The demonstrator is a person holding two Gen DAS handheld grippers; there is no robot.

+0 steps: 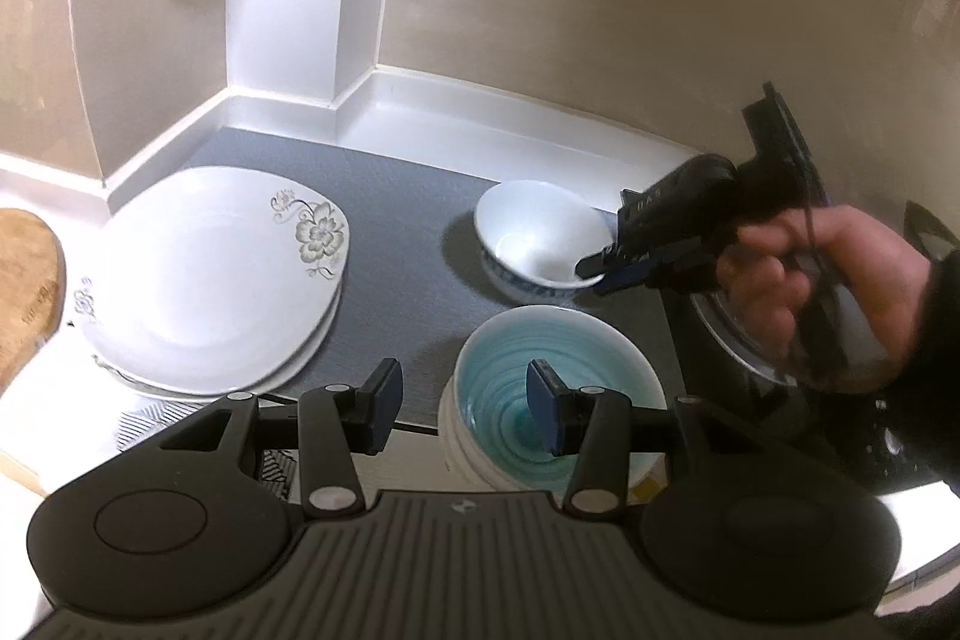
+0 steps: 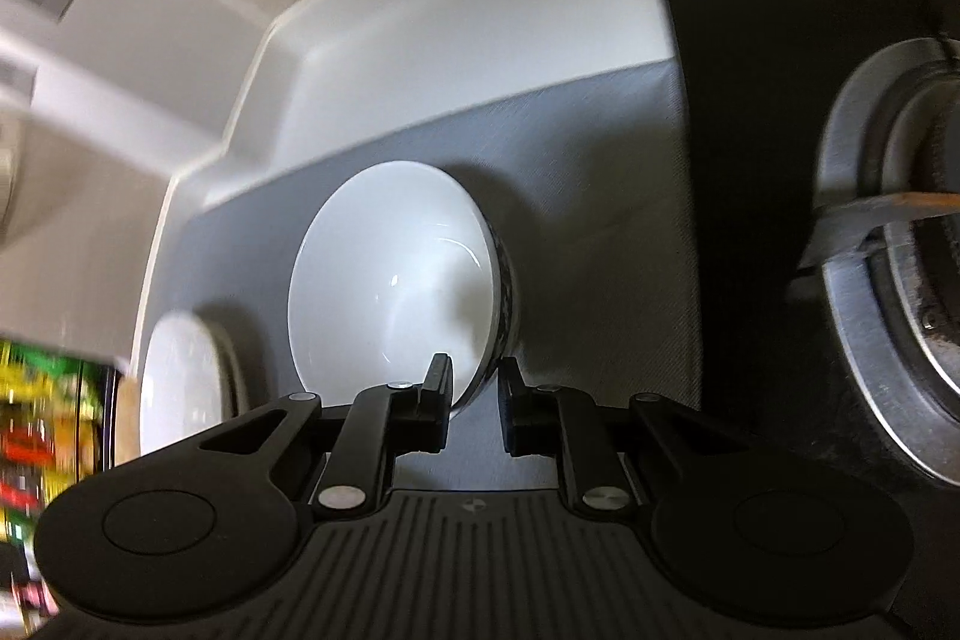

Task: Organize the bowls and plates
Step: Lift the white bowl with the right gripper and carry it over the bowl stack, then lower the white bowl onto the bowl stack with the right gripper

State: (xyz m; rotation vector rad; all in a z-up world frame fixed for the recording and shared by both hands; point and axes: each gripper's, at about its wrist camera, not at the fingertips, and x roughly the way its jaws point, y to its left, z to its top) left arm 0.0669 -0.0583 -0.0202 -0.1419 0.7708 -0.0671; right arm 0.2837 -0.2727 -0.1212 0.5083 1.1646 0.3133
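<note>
Our right gripper (image 2: 474, 400) has its jaws narrowed on the rim of the white bowl (image 2: 390, 280), which sits empty on the grey mat (image 1: 396, 232) beside the stove burner (image 2: 888, 250). Our left gripper (image 1: 465, 409) hovers with jaws half open and empty above the stacked teal bowl (image 1: 510, 358); square floral plates (image 1: 210, 274) lie stacked left on the table (image 1: 480, 130).
</note>
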